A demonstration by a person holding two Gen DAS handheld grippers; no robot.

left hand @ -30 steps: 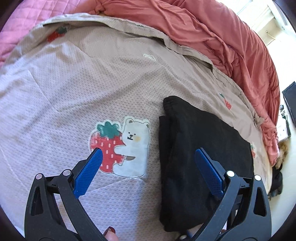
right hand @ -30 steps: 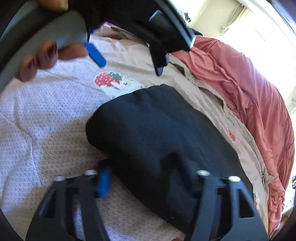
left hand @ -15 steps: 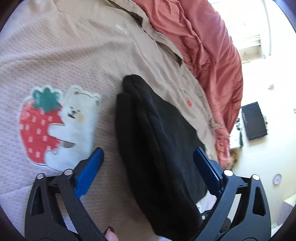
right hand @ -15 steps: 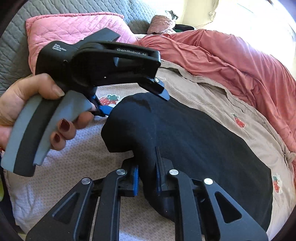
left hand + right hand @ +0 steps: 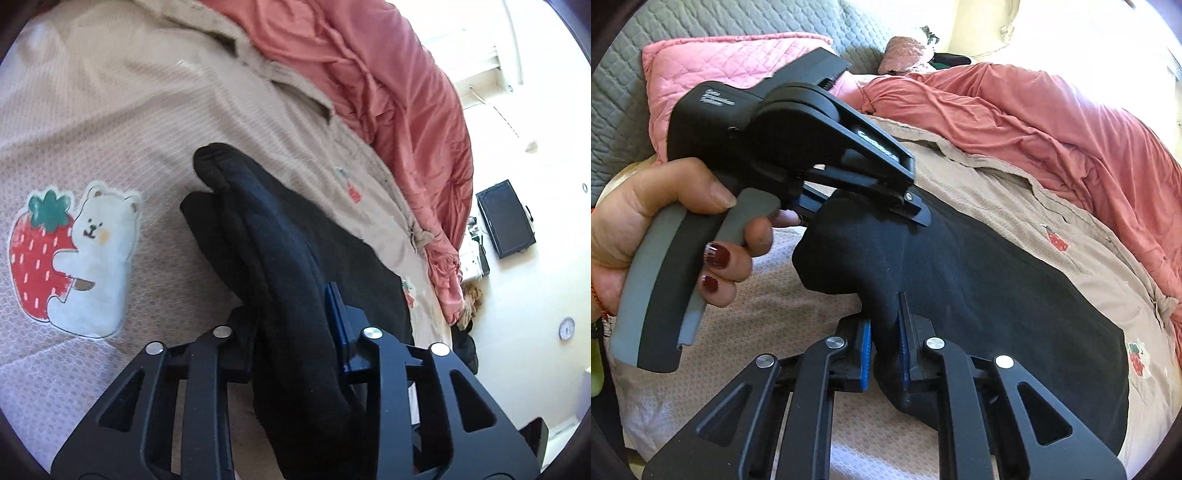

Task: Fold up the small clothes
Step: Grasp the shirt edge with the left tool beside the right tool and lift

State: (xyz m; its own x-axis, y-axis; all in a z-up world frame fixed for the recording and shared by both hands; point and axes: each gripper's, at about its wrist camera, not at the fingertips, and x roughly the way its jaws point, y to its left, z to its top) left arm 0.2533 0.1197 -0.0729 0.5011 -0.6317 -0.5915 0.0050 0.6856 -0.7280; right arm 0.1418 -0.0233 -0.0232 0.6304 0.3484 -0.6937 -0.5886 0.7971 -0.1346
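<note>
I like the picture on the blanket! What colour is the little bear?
The bear is white, hugging a red strawberry with green leaves. The left wrist view shows it best.

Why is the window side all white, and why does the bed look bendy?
Right wrist view: sunlight washes out the top right above the red duvet. Left wrist view: the fisheye lens curves the bedspread, and the black garment is dark with little detail.

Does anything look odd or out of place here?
Nothing stands out. The black garment lies folded on the beige blanket, pinched along one edge by the left gripper and right gripper. The coral duvet is just bunched up beyond it.
</note>
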